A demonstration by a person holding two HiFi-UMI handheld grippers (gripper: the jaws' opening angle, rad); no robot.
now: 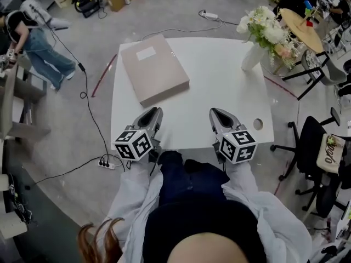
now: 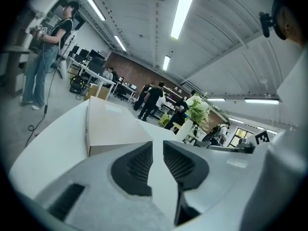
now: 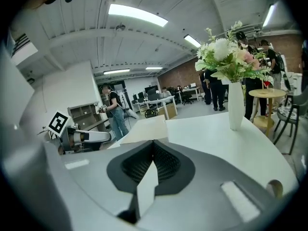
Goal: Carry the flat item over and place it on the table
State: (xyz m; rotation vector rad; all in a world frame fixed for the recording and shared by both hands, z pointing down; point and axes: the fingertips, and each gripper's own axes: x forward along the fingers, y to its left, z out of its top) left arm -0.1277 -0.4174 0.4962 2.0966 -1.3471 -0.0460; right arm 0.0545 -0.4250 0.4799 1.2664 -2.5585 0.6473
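Note:
A flat beige box with a white label lies on the far left part of the white table; it also shows in the left gripper view and the right gripper view. Both grippers hover over the table's near edge, well short of the box. My left gripper has its jaws a narrow gap apart with nothing between them. My right gripper has its tips touching and holds nothing.
A white vase of flowers stands at the table's far right. A round cable hole sits near the right front corner. A power strip and cables lie on the floor at left. A black office chair stands at right.

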